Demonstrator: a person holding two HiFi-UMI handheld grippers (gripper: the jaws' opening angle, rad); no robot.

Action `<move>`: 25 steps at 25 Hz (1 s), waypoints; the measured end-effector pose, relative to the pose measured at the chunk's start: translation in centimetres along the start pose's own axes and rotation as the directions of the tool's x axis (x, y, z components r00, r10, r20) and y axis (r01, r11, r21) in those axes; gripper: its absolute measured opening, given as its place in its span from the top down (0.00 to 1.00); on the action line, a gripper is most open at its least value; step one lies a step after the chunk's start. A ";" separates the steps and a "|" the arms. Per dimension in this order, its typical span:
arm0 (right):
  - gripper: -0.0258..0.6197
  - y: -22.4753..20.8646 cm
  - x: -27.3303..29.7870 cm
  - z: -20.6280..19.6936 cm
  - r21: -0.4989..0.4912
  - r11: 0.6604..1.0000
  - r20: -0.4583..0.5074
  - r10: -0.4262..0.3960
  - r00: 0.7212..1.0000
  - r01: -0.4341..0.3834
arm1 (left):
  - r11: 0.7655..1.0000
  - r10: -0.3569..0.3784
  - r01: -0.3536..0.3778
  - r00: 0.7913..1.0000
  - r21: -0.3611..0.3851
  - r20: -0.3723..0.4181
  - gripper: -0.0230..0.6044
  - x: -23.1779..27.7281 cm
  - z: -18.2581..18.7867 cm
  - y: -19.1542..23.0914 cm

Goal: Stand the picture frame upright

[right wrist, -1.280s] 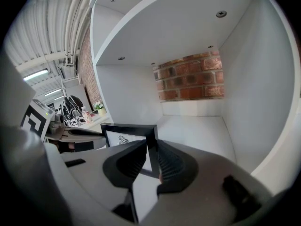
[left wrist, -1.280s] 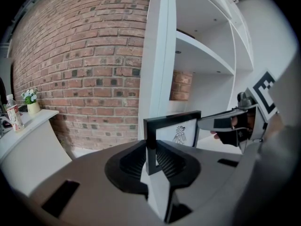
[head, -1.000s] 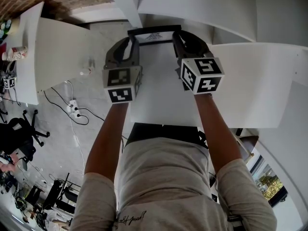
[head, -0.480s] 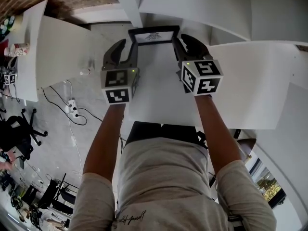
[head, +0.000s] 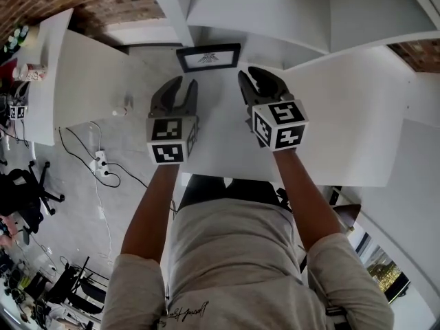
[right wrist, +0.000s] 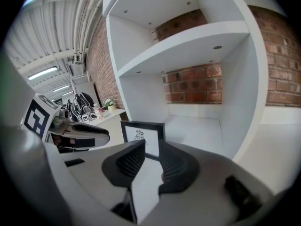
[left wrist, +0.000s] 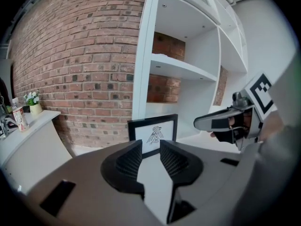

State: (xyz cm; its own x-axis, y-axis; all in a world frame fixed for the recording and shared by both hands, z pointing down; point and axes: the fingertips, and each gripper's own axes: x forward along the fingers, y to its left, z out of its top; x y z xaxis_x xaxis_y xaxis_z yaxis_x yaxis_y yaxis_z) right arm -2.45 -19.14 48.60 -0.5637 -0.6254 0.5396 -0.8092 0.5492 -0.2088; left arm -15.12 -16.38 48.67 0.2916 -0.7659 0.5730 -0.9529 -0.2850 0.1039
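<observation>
Picture frame [head: 208, 58] stood upright at the far edge of the white table [head: 227, 146], toward its far left corner, just in front of the white shelves [head: 275, 12]. Its long axis ran level, along that far edge, and its glazed face with the small drawing pointed back toward the person. It seemed to lean back only slightly.

The left gripper [head: 184, 83] had just been opening its jaws; they stood wide apart with nothing between them but bare table. The right gripper [head: 251, 74] was likewise spread and held nothing. Both hung over the middle of the table, clear of the frame.

By my reading, the standing step was done and the release was in hand. The next move called only for drawing both grippers away without brushing the frame, since a knock could tip it flat.
</observation>
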 end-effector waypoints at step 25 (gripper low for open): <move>0.91 3.5 -13.4 -1.5 -0.047 0.991 -0.010 0.121 0.993 -0.122 | 0.998 -0.065 0.065 0.998 0.011 0.019 0.93 -10.5 0.0 -10.3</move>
State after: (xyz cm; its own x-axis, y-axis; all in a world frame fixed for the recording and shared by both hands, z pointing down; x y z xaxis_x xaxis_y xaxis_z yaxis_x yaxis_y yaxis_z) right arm 2.52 -7.99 41.86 -0.6560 -0.5488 0.5181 -0.7259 0.6468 -0.2340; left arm -8.33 -5.38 41.59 0.3549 -0.7564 0.5494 -0.9308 -0.3407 0.1322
